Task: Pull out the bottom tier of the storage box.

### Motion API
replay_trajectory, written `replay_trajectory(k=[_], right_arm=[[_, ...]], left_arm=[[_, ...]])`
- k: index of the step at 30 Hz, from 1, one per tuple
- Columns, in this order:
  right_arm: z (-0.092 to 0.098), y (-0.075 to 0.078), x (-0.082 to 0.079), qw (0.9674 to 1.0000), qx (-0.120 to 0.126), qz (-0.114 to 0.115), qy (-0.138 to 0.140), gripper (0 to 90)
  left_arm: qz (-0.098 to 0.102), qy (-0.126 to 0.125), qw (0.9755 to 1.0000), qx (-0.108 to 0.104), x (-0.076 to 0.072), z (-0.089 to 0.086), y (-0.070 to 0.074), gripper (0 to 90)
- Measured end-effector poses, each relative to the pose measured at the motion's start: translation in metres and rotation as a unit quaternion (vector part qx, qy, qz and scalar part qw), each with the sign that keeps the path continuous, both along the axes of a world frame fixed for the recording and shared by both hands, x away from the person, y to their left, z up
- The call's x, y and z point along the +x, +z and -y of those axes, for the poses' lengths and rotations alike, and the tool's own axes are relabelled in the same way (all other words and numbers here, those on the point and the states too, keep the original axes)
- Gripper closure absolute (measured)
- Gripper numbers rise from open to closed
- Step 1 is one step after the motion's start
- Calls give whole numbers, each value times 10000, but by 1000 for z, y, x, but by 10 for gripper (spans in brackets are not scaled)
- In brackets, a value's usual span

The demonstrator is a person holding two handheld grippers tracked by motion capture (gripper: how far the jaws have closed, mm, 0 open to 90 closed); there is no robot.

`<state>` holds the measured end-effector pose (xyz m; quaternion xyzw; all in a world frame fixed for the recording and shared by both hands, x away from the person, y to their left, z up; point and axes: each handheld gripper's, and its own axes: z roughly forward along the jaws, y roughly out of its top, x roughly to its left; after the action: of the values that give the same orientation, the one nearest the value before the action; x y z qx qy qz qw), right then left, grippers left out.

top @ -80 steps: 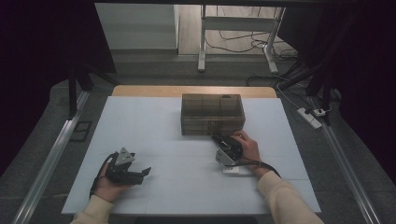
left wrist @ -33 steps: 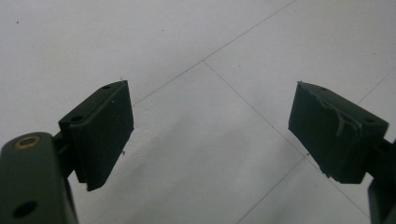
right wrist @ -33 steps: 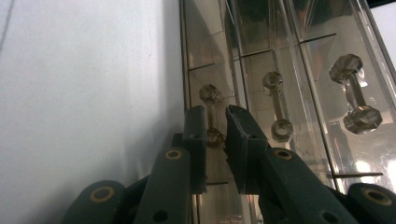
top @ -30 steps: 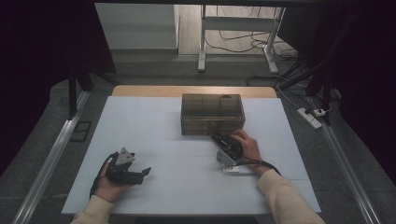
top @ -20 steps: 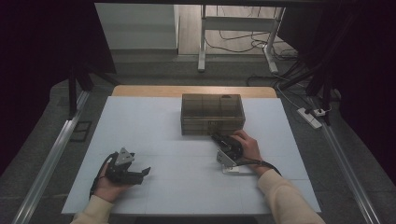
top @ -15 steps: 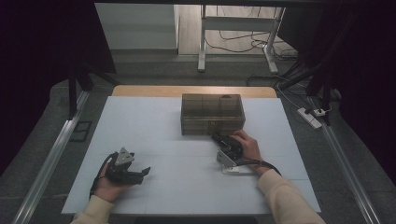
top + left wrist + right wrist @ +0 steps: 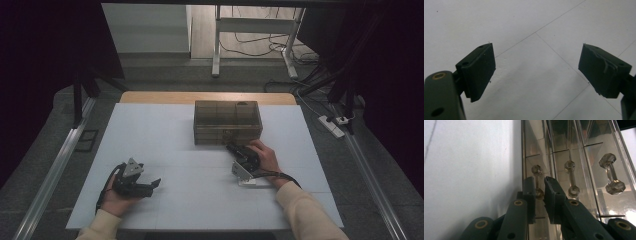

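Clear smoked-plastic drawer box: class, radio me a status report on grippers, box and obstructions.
Right gripper closed on lowest drawer handle of clear smoked-plastic drawer box. Left gripper open, over white table. Drawers shut. No obstruction seen.

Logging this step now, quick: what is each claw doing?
Left claw: open, nothing between its jaws, above the white table.
Right claw: shut on the bottom drawer's handle of the clear drawer box.

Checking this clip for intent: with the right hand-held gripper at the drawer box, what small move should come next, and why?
Probably pull the lowest drawer's handle straight out. The right hand-held gripper has its jaws nearly closed around that handle on the clear drawer box, and the drawer looks shut.
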<state>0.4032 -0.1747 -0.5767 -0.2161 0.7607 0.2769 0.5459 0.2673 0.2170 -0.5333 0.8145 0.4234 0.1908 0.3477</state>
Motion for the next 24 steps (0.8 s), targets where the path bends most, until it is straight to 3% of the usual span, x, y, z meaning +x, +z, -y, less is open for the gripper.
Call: replay_trajectory(k=[8, 9, 10, 12, 15, 24], right_arm=[[0, 2, -5, 10000, -5, 55, 34, 799], [0, 2, -6, 10000, 38, 46, 74, 873], [0, 3, -8, 9999, 120, 26, 27, 878], [1, 5, -7, 9997, 245, -68, 48, 855], [0, 2, -6, 9999, 53, -119, -8, 794], [-1, 2, -1, 9999, -15, -92, -80, 766]], left_arm=[[22, -2, 10000, -21, -1, -1, 0, 143], [21, 1, 10000, -17, -1, -1, 0, 144], [19, -4, 10000, -25, -1, -1, 0, 144], [16, -6, 10000, -27, -1, -1, 0, 144], [20, -16, 10000, -16, -1, -1, 0, 144], [14, -25, 10000, -4, 0, -1, 0, 144]])
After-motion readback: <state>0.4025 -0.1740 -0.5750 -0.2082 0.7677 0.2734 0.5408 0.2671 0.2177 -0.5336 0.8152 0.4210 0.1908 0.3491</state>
